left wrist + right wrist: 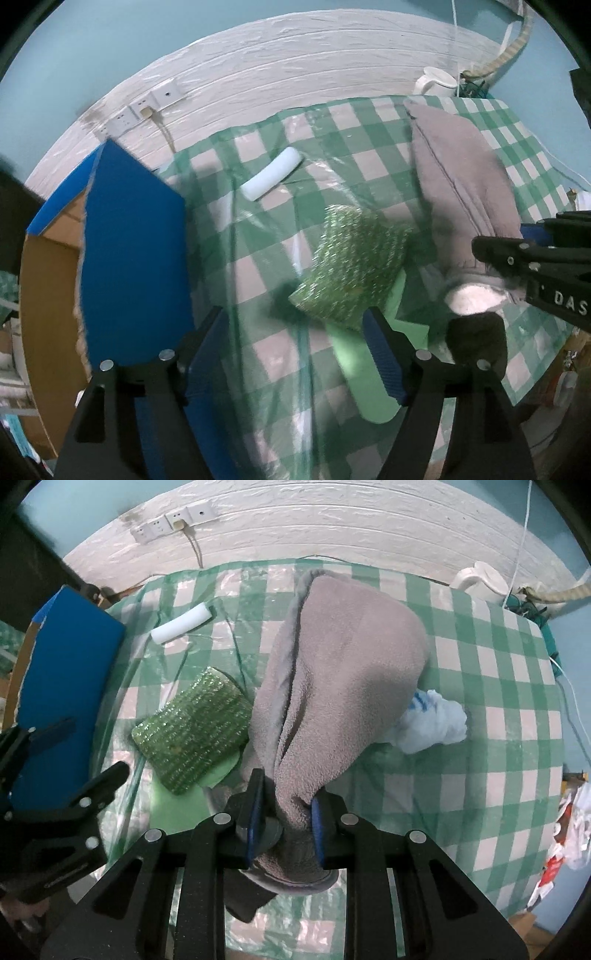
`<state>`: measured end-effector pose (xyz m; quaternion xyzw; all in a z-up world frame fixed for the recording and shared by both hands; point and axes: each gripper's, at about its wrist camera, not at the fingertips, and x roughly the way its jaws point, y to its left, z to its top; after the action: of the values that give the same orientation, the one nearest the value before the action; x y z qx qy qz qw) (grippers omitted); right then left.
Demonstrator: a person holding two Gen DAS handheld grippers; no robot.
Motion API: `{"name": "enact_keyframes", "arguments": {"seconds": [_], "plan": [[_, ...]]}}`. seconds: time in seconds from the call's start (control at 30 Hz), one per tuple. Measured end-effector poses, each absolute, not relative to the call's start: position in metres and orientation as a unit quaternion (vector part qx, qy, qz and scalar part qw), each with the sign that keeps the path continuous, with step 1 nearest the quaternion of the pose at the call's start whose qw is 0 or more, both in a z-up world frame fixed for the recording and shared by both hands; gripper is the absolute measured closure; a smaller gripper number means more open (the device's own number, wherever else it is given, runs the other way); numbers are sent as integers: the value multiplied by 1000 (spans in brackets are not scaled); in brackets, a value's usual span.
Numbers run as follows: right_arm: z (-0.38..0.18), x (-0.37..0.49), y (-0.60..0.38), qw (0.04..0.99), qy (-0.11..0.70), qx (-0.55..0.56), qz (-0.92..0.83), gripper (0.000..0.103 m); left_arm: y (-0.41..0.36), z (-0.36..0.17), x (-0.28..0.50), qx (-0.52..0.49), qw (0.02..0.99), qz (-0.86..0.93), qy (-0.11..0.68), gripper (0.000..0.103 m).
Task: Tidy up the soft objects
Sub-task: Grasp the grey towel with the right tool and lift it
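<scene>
A grey fleece towel (343, 672) is draped over the checked table, one end bunched and lifted. My right gripper (288, 794) is shut on that end; it also shows at the right edge of the left wrist view as the right gripper (517, 236). A glittery green scouring sponge (351, 269) lies on a pale green pad (365, 373), just ahead of my left gripper (295, 328), which stands open with nothing pressed between its pads. From the right wrist view the sponge (192, 734) sits left of the towel, and the left gripper (96, 746) hovers near it.
A blue-faced cardboard box (129, 258) stands open at the table's left edge. A pale blue foam roll (271, 177) lies toward the back. Crumpled white plastic (432, 723) sits right of the towel. A white kettle (480, 579) and cables are at the back right corner.
</scene>
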<state>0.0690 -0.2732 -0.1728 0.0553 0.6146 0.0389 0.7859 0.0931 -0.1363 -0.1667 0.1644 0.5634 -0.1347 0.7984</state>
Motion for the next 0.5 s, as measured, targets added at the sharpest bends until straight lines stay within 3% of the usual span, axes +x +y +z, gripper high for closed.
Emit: {"name": "enact_keyframes", "arguments": {"seconds": [0.5], "plan": [[-182,59,-291,779,622,74,43,81,-173,-219,109,196,760,-161,598,23]]}}
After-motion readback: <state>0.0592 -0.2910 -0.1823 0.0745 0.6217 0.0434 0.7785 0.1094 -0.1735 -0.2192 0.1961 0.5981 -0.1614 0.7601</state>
